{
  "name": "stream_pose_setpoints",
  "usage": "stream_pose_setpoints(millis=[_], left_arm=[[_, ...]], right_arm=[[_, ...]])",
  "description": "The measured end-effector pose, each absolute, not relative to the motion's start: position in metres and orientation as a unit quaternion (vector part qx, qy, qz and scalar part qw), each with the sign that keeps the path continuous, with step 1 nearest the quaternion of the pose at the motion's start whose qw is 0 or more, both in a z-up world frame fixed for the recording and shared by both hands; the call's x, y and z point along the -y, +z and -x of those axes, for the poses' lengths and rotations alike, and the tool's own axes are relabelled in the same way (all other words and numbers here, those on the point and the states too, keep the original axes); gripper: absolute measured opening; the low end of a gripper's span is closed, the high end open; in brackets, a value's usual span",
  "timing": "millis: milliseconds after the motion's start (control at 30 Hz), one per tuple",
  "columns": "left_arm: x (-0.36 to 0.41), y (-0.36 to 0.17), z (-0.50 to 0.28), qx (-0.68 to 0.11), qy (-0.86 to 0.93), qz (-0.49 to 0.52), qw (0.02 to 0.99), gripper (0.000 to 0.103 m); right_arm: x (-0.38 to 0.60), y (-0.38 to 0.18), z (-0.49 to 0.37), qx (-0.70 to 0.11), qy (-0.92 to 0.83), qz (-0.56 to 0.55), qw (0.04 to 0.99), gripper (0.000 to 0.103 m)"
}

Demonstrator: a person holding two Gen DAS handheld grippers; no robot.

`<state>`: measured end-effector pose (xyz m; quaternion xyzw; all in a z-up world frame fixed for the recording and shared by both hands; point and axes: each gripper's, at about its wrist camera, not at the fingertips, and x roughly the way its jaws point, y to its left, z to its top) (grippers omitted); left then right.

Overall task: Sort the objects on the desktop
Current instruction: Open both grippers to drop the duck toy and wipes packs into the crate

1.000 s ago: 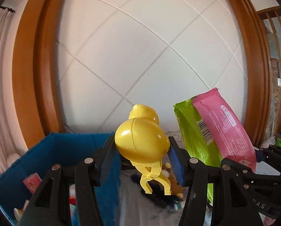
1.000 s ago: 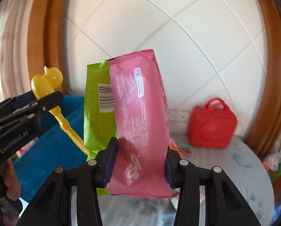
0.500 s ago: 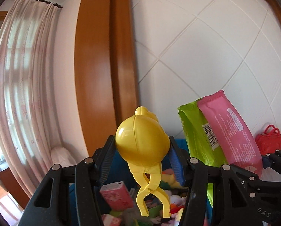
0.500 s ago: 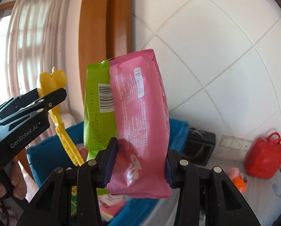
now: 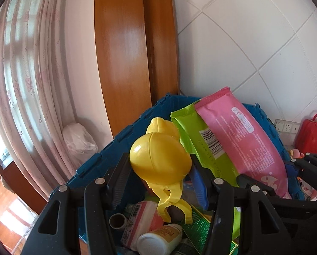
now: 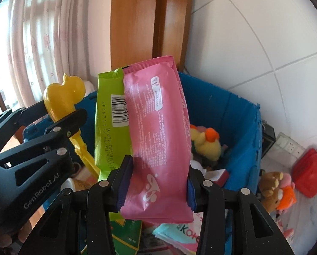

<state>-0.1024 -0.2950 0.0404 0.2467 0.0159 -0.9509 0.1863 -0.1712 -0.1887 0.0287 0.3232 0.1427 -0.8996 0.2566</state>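
Observation:
A yellow duck-shaped plastic tong sits between the pads of my left gripper, which is shut on its round head; the handles hang down. In the right wrist view my right gripper is shut on a pink pack with a green pack pressed beside it. Both grippers hover over the open blue bin, side by side. The left gripper and its yellow tong show at the left of the right wrist view. The pink pack and green pack lean in from the right of the left wrist view.
Inside the blue bin lie a white bottle, a cardboard roll, boxes and a yellow plush duck. A red bag and plush toys sit on the table to the right. A wooden frame, curtain and tiled wall stand behind.
Both grippers swung left and sank, still shut on their loads. The blue bin moved from the lower left to directly beneath them, and its contents came into view.

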Motion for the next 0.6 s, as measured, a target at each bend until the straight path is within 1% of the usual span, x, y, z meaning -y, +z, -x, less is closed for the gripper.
stream_pose_setpoints(millis=[200, 233, 300, 367, 400, 433, 467, 500, 567, 600], left_arm=[[0.301, 0.035, 0.095, -0.036, -0.948, -0.264, 0.171, 0.055], [0.300, 0.034, 0.094, -0.036, -0.948, -0.266, 0.173, 0.056], [0.302, 0.034, 0.090, -0.033, -0.947, -0.264, 0.182, 0.065], [0.301, 0.037, 0.084, -0.034, -0.948, -0.257, 0.183, 0.074], [0.301, 0.038, 0.080, -0.033, -0.950, -0.253, 0.183, 0.076], [0.299, 0.041, 0.077, -0.030, -0.951, -0.247, 0.184, 0.078], [0.297, 0.043, 0.073, -0.026, -0.952, -0.243, 0.185, 0.079], [0.296, 0.045, 0.069, -0.023, -0.953, -0.239, 0.186, 0.079], [0.293, 0.049, 0.062, -0.023, -0.954, -0.232, 0.187, 0.080], [0.293, 0.050, 0.058, -0.024, -0.955, -0.229, 0.188, 0.081]], right_arm=[[0.194, 0.026, 0.162, -0.154, -0.899, -0.333, 0.240, 0.044], [0.195, 0.026, 0.160, -0.157, -0.899, -0.334, 0.238, 0.045], [0.197, 0.026, 0.156, -0.159, -0.899, -0.335, 0.235, 0.047], [0.194, 0.024, 0.157, -0.157, -0.898, -0.339, 0.234, 0.054], [0.193, 0.023, 0.155, -0.155, -0.897, -0.340, 0.236, 0.057], [0.191, 0.021, 0.156, -0.154, -0.897, -0.341, 0.235, 0.063], [0.189, 0.020, 0.155, -0.153, -0.898, -0.341, 0.233, 0.072], [0.186, 0.021, 0.153, -0.149, -0.899, -0.339, 0.234, 0.077], [0.178, 0.026, 0.146, -0.139, -0.902, -0.333, 0.236, 0.093], [0.173, 0.028, 0.143, -0.137, -0.905, -0.328, 0.236, 0.096]])
